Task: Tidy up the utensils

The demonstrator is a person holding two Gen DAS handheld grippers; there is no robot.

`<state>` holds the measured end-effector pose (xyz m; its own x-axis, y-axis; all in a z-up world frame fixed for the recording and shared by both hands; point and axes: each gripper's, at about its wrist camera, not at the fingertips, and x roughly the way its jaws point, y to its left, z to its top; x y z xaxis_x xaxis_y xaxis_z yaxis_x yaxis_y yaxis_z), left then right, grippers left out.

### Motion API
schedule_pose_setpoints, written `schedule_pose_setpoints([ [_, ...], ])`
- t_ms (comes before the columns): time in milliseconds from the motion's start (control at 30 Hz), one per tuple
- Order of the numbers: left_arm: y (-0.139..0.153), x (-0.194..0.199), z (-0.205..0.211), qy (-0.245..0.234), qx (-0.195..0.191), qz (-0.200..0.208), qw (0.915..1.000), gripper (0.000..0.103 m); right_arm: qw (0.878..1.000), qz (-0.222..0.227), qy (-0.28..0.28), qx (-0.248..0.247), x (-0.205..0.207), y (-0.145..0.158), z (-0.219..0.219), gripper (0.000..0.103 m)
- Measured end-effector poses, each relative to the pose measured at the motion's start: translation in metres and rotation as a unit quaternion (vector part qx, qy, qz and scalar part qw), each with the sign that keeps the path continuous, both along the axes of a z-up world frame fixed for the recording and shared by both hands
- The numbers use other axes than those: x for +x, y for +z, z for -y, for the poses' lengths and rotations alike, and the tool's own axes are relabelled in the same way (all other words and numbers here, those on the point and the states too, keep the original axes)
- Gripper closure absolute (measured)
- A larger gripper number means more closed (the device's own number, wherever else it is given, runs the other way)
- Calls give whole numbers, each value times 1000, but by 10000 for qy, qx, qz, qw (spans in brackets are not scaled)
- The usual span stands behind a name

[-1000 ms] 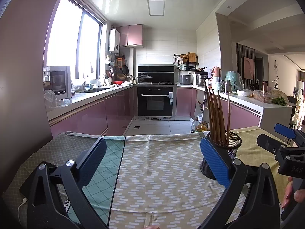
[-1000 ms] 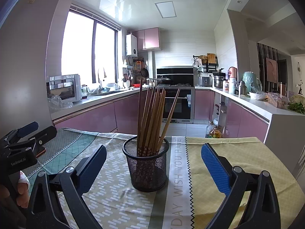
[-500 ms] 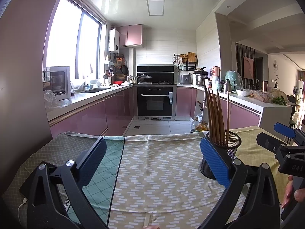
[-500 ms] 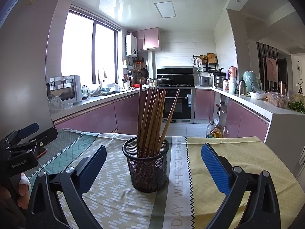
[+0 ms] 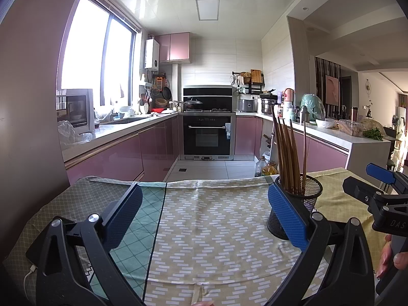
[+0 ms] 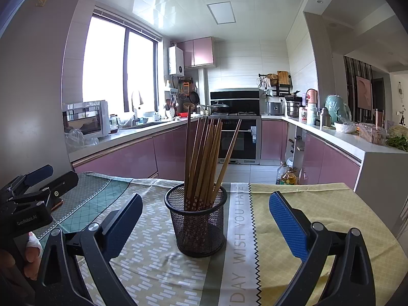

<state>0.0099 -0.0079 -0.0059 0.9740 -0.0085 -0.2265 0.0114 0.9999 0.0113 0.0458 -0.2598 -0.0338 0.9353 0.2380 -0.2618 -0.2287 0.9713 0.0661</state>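
A black mesh cup (image 6: 199, 223) stands upright on the cloth-covered table, holding several brown wooden chopsticks (image 6: 204, 158) that lean apart. My right gripper (image 6: 204, 219) is open, its blue pads either side of the cup and nearer the camera, nothing between them. In the left wrist view the same cup (image 5: 301, 201) with its chopsticks (image 5: 288, 153) sits at the right, partly hidden behind my right-hand pad. My left gripper (image 5: 204, 211) is open over bare cloth, left of the cup. Each gripper shows at the edge of the other's view.
The patchwork tablecloth (image 6: 293, 204) covers the table; its far edge drops to the kitchen floor. Oil bottles (image 6: 287, 176) stand on the floor beyond. Pink cabinets, an oven and cluttered counters lie further back. A phone with a cable (image 5: 30, 270) lies at the left table edge.
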Motion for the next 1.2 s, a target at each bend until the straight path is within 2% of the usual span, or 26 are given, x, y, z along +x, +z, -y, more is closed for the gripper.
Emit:
schedule_pose_setpoints([
  [1200,-1,1,3,-32,12,-24,10000,6,10000,-16,-10,22,0,-1,1,7],
])
